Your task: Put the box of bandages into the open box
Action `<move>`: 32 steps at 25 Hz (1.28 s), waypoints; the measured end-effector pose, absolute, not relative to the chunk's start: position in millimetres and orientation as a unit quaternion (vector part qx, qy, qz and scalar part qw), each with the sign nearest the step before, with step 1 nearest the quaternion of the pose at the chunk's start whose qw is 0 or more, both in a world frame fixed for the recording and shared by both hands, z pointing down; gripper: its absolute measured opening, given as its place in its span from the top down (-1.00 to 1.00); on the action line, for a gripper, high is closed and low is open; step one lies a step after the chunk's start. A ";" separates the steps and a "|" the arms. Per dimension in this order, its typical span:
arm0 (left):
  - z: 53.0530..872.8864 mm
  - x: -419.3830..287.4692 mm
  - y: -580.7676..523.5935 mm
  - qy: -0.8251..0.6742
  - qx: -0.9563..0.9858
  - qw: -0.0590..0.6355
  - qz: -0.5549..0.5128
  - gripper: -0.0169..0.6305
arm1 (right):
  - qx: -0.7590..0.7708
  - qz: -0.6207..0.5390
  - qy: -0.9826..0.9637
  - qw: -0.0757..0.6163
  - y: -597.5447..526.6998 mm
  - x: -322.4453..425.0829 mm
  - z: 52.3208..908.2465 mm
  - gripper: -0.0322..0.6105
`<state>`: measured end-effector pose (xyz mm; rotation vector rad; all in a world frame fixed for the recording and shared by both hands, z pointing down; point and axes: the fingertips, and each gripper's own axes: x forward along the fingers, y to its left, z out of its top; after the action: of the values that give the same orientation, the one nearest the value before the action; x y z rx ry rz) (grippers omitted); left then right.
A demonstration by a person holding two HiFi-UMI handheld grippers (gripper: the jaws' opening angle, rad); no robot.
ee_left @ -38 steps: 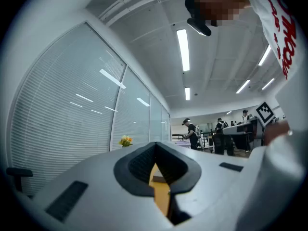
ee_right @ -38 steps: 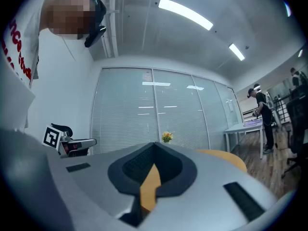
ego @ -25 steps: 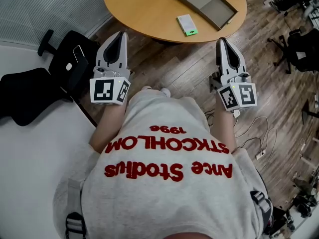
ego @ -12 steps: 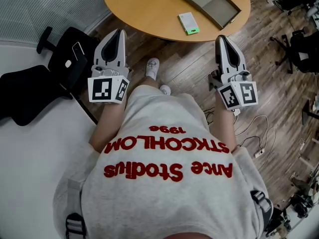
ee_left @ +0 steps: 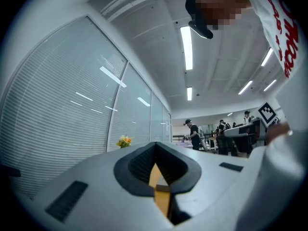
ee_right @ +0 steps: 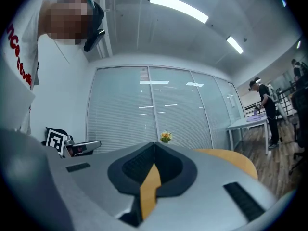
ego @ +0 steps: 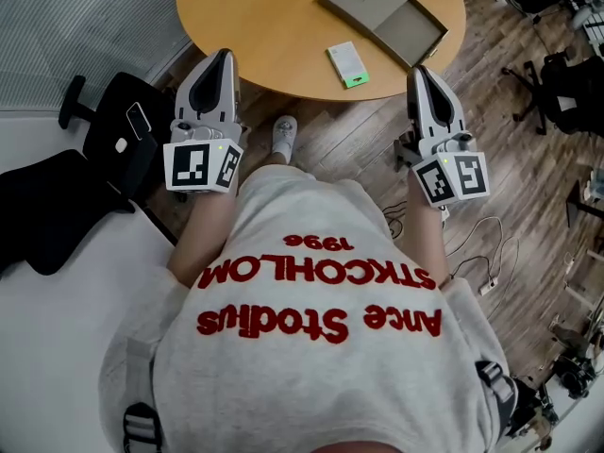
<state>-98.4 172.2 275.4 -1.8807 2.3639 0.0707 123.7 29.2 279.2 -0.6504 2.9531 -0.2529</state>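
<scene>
On the round wooden table (ego: 264, 17), a small white box of bandages (ego: 347, 64) with a green end lies near the front edge. Behind it to the right sits the open flat cardboard box (ego: 415, 31), its lid folded back. My left gripper (ego: 224, 57) is shut and empty, its tip at the table's front-left edge. Level with the front-right edge, my right gripper (ego: 421, 71) is also shut with nothing in it. Both stay short of the bandage box. In the left gripper view (ee_left: 155, 147) and the right gripper view (ee_right: 154, 148) the jaws meet and point out into the room.
A black office chair (ego: 57, 187) stands at the left with a phone (ego: 138, 119) on it. Another dark chair (ego: 566, 92) is at the right. Cables (ego: 481, 253) trail over the wood floor. The person's shoe (ego: 283, 135) shows under the table edge. People (ee_left: 194, 134) stand far off.
The person has stepped closer to the table. Both grippers have come forward to its front edge, the left one more than the right. Both stay shut.
</scene>
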 end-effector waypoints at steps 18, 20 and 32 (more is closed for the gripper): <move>261.1 -185.1 35.8 0.736 -0.673 0.060 0.038 0.93 | -0.265 -0.077 0.959 0.063 -68.2 48.5 263.0 0.88; 262.7 -194.1 22.1 0.729 -0.681 0.059 0.037 0.93 | -0.275 -0.079 0.956 0.065 -78.0 40.5 265.0 0.88; 272.4 -238.9 -24.1 0.717 -0.695 0.044 0.039 0.93 | -0.289 -0.090 0.951 0.058 -114.9 -7.3 272.2 0.88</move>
<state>-238.9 -24.1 272.4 -2.1230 2.1903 0.1198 -7.3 -114.9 272.2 -0.8746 2.8829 -0.2736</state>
